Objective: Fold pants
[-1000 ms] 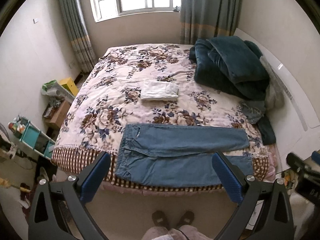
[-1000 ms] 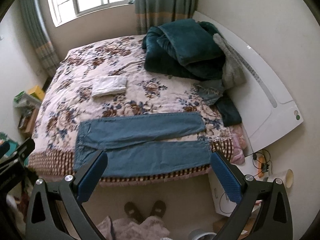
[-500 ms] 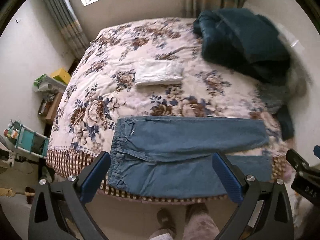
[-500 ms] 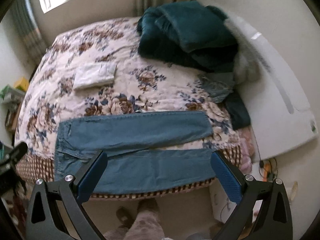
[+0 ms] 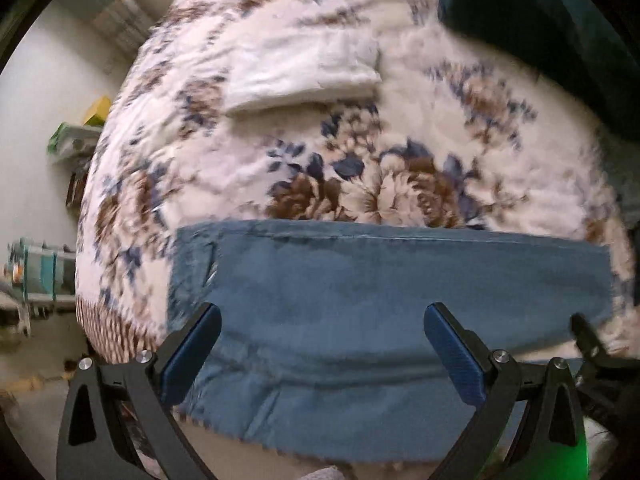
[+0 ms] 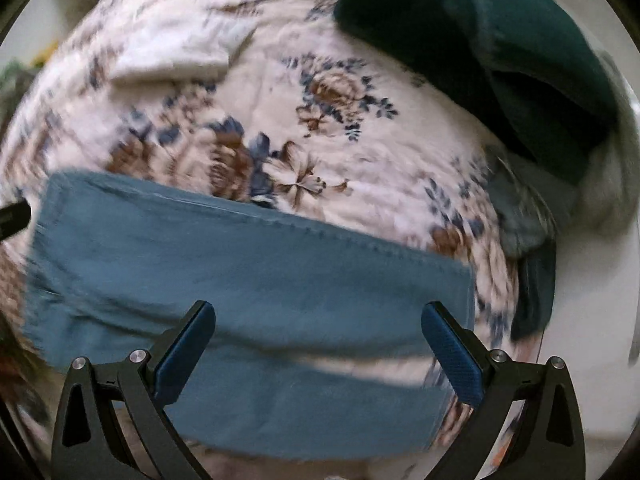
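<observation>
Left wrist view, blurred: left gripper (image 5: 320, 344) hangs low over the jeans (image 5: 360, 300), jaws spread wide, nothing between the blue pads (image 5: 192, 356). Right wrist view, also blurred: right gripper (image 6: 318, 342) likewise spread wide and empty, hovering above the jeans (image 6: 256, 276). Jeans lie flat across the near edge of the floral bedspread (image 5: 400, 128), waistband toward the left, leg cuffs toward the right, both legs side by side with a narrow strip of bedspread (image 6: 360, 128) showing between them near the cuffs. Beyond the jeans, on the bedspread, a folded white cloth (image 5: 304, 72) lies well apart from them. Farther right of that cloth, a heaped dark green blanket (image 6: 480, 40) sits at the bedspread's far right side. Contact between pads and denim: cannot tell.
</observation>
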Action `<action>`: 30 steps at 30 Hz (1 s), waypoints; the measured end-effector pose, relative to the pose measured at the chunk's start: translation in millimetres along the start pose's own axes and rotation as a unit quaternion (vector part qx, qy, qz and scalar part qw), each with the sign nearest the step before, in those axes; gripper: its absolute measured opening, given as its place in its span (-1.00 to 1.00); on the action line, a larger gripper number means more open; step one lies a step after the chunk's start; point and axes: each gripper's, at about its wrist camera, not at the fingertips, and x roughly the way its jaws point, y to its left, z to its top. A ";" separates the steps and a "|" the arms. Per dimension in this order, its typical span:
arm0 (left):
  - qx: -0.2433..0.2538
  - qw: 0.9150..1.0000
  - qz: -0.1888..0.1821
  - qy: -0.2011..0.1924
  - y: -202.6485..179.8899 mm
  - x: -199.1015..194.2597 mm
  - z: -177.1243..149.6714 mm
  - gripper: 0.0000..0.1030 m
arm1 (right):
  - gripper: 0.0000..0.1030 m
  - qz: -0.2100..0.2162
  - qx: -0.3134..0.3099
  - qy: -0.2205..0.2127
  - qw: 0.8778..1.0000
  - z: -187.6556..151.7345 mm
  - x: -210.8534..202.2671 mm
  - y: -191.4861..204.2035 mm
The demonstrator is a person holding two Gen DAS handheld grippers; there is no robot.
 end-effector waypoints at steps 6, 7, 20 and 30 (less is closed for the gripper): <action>0.133 0.990 0.013 0.053 -51.7 134.1 21.0 1.00 | 1.00 -0.032 -0.096 0.063 0.993 32.5 148.5 34.7; 0.151 0.987 0.015 0.058 -57.1 145.3 21.0 1.00 | 1.00 -0.033 -0.108 0.071 0.991 33.8 161.0 40.4; 0.284 0.950 -0.076 0.105 -63.8 186.6 44.5 0.51 | 0.17 0.067 -0.199 0.143 0.967 49.5 271.9 45.4; 0.278 0.957 -0.068 0.052 -37.1 111.0 38.6 -0.75 | -0.86 0.073 -0.130 0.088 0.985 32.6 223.4 15.2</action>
